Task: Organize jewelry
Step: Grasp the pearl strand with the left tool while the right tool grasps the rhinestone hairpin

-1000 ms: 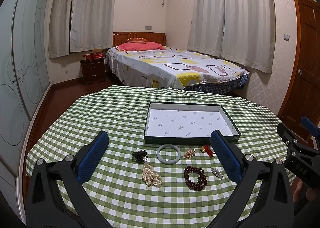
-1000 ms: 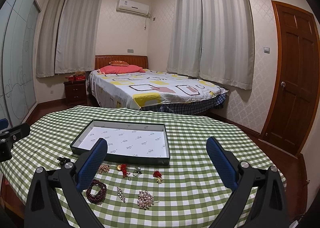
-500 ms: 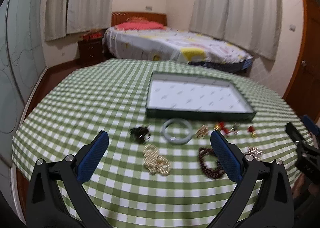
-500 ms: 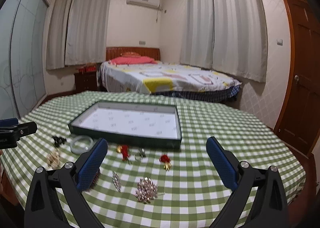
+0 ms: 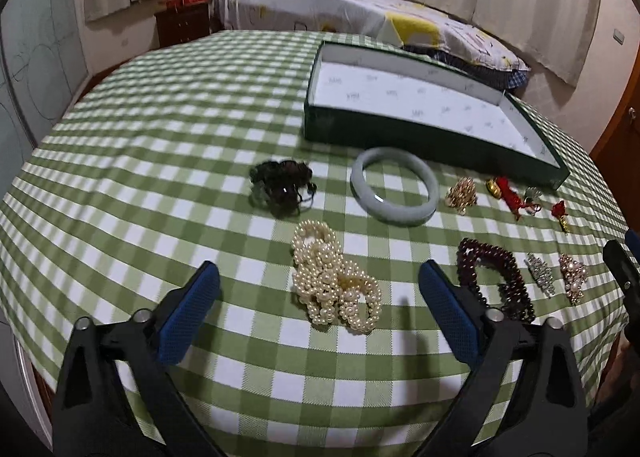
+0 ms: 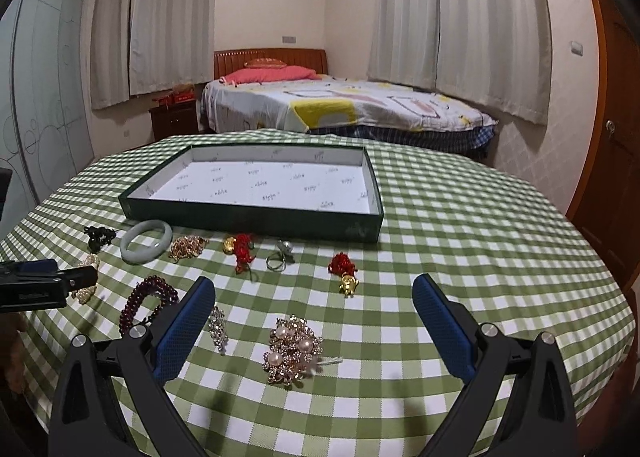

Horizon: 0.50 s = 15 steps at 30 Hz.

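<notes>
We have both grippers spread wide and empty. The pearls (image 5: 334,277) lie right between the left gripper (image 5: 320,289) tips, the brooch (image 6: 294,351) between the right gripper (image 6: 314,303) tips. We should drop straight down, pinch each heap across its middle, then lift clear into the tray (image 5: 400,129) beyond the fingers.

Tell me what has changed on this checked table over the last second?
Both grippers have dipped toward the jewelry. The left gripper, jaws open, now hangs over the cream pearl bead strand; the right gripper, also open, is above the gold pearl-studded brooch. Nothing was grasped. The pale green jade bangle and dark green tray lie where they were.
</notes>
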{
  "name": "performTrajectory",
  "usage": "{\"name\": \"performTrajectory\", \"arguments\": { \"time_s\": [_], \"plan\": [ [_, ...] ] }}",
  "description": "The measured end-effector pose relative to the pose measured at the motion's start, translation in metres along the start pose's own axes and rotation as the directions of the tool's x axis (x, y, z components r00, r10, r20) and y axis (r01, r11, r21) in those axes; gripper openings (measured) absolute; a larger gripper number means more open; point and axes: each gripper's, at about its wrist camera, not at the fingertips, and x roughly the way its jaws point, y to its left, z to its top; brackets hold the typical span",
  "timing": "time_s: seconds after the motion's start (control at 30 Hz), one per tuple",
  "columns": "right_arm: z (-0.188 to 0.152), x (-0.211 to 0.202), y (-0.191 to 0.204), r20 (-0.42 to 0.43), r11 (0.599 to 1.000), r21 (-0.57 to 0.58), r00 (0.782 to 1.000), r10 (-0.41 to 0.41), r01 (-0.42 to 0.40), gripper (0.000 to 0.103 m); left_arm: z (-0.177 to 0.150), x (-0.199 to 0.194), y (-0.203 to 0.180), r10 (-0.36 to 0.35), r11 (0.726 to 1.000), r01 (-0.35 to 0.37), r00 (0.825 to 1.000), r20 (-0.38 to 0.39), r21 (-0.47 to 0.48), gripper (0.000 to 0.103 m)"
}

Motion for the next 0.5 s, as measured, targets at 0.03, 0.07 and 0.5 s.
{"name": "performTrajectory", "arguments": {
  "time_s": [0.03, 0.07, 0.5],
  "plan": [
    [-0.001, 0.002, -0.001, -0.007, 1.000, 0.002, 1.000, 0.003, -0.003, 0.096, -0.001, 0.002, 0.000, 0.006, 1.000, -0.006, 1.000, -0.009, -0.002, 0.083],
    [-0.001, 0.004, -0.001, -0.013, 1.000, 0.003, 1.000, 0.005, -0.005, 0.096, -0.001, 0.003, 0.000, 0.016, 1.000, -0.016, 1.000, -0.008, 0.001, 0.083],
    [-0.004, 0.013, 0.001, -0.085, 0.999, 0.019, 0.996, 0.039, -0.038, 0.096, -0.003, 0.003, -0.007, 0.046, 0.996, -0.049, 0.998, 0.032, 0.080, 0.040]
  ]
}}
